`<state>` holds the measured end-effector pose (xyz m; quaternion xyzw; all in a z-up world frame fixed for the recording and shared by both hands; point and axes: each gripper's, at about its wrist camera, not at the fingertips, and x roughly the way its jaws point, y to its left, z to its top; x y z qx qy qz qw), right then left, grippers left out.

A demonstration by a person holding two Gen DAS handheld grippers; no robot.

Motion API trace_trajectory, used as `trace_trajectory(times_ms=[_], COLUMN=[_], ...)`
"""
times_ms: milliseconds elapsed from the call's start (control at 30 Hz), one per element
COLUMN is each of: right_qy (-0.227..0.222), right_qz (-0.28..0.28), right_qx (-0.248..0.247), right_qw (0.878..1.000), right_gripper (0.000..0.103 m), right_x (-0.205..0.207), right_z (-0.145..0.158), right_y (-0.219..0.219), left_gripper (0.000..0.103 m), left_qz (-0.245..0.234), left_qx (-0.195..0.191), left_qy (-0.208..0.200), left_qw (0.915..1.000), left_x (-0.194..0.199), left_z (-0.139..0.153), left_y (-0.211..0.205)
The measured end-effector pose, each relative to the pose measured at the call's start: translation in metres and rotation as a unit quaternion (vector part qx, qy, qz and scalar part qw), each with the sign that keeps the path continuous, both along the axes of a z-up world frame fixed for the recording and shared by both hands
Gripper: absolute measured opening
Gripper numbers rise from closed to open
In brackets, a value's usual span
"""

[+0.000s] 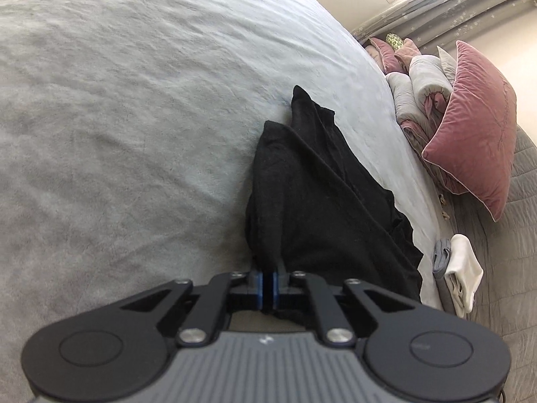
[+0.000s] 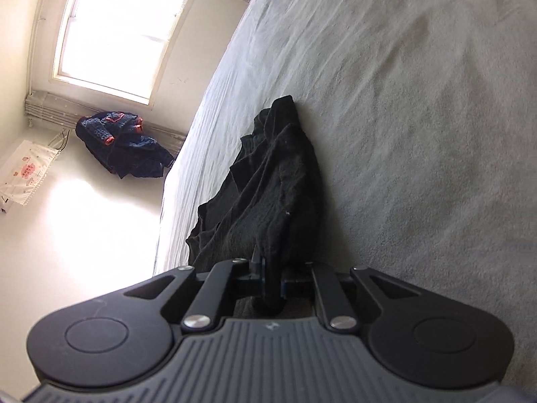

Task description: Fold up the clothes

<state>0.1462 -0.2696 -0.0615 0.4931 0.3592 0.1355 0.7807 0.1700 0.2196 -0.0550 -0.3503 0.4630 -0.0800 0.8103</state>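
I have both grippers clamped on one black garment [image 1: 322, 208], which lies bunched and creased on the pale grey bed [image 1: 117, 117]. My left gripper [image 1: 267, 288] has its blue-edged fingers [image 1: 258, 287] pressed nearly together, with a thin fold of the black cloth pinched between them at the garment's near end. My right gripper [image 2: 272, 285] is likewise closed on the garment [image 2: 268, 194] — a thicker wad of cloth fills the gap between its fingers and hangs down past them.

From the left wrist, the garment stretches away from the fingers in a long wedge, its far tip pointing up the bed, its right side spread toward the bed's edge. Beyond that edge, to the right of the garment, a pink pillow [image 1: 473, 127] leans against a rolled grey and pink quilt [image 1: 423, 90]. Nearer me, also right of the garment, a folded white cloth [image 1: 465, 278] sits beside a small grey one [image 1: 441, 257].

From the right wrist, the garment runs along the bed's left edge. Left of the garment, off the bed, a dark blue heap of clothes [image 2: 117, 141] with red trim lies below a bright window [image 2: 120, 30] — well apart from the garment.
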Motion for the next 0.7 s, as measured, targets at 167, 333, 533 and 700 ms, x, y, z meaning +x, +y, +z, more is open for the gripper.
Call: trace_trajectory(times_ms=[167,333,533,700], right_qy=[0.004,0.023,0.034,0.035], right_qz=[0.008,0.012,0.029,0.043], right_qx=[-0.013,-0.021,-0.029,-0.036], right_qw=[1.000,0.999,0.999,0.998], right_gripper=[0.009,0.009,0.009,0.009], right_x=[-0.012,-0.028,-0.067,-0.109], right_z=[0.015,0.019,0.022,0.023], right_y=[-0.008,-0.014,-0.026,-0.031], left_gripper=[0.005,0.005,0.005,0.005], left_qz=[-0.011,-0.037,-0.056,-0.070], left_qx=[-0.002,0.008,0.010,0.020], left_qy=[0.023,0.030,0.035,0.034], left_qw=[0.9997,0.9988,0.9978,0.9967], left_x=[-0.012,-0.041,-0.087,-0.129], left_z=[0.013,0.022,0.025,0.026], left_y=[-0.001,-0.007,-0.007,-0.006])
